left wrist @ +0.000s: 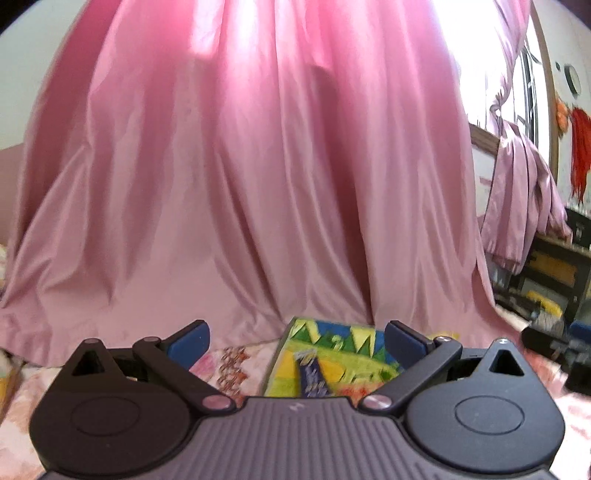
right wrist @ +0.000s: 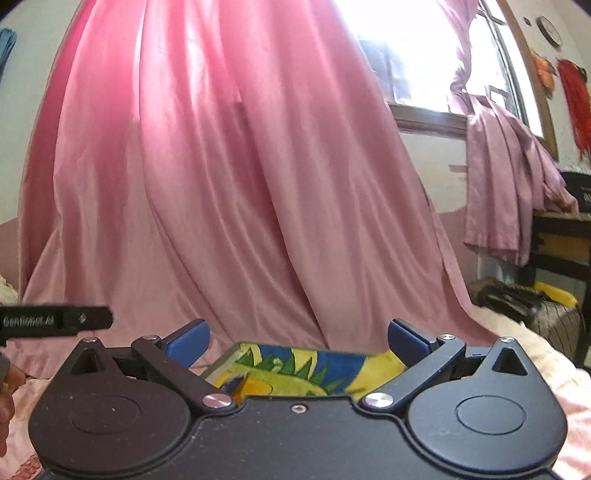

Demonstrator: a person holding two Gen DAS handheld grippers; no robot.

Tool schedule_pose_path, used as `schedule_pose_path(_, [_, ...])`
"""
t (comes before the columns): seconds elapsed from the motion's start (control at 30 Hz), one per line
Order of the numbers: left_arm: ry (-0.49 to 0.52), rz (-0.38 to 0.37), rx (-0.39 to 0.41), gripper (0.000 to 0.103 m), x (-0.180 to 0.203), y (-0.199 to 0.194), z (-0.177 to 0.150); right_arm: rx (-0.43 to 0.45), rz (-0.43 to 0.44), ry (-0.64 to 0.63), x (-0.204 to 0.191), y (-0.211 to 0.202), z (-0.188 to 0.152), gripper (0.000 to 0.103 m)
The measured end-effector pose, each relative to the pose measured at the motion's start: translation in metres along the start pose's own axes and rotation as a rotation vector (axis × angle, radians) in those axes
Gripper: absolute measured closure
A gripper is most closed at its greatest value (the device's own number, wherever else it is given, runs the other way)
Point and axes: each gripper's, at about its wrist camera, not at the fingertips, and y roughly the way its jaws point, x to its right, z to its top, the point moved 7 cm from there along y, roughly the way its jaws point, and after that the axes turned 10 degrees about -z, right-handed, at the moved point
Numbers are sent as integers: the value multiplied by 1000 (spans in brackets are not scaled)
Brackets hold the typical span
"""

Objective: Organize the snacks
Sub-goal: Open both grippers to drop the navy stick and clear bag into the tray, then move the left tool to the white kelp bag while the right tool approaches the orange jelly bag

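The left gripper (left wrist: 297, 338) is wide open, with its two blue fingers (left wrist: 190, 341) far apart and nothing between them. The right gripper (right wrist: 298, 338) is wide open too and holds nothing.

There is one snack packet (left wrist: 332, 363) to see. It is green, yellow and blue, and it lies flat on the bed (left wrist: 229, 363), which has a pink flowery sheet. The packet is close to the far edge of the bed, just in front of the big pink curtain (left wrist: 258, 184) that hangs down to it. In the left view the packet lies toward the right finger, and part of it is hidden under the gripper body. In the right view the same snack packet (right wrist: 314, 367) lies more in the middle, between the two fingers but lower than them, not touching.

Only the right view shows a black bar with small white letters (right wrist: 55, 321) coming in from the left edge. It looks like a piece of the other gripper. That view also shows more of the bright window (right wrist: 417, 66), and a dark woven bag (right wrist: 546, 317) by the right edge of the bed.

Both views show a second, smaller pink curtain (right wrist: 506, 177) tied at the window, a round clock (right wrist: 549, 30) on the wall, and something red (left wrist: 580, 147) hanging near it.
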Motion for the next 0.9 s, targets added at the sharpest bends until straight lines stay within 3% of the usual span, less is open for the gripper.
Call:
schedule_pose_path(0.4, [26, 20, -124, 0, 6, -60, -57, -89, -20, -4, 12, -73, -44, 1])
schedule_pose_path(0.9, [26, 79, -287, 0, 5, -90, -98, -241, -20, -69, -12, -110, -95, 1])
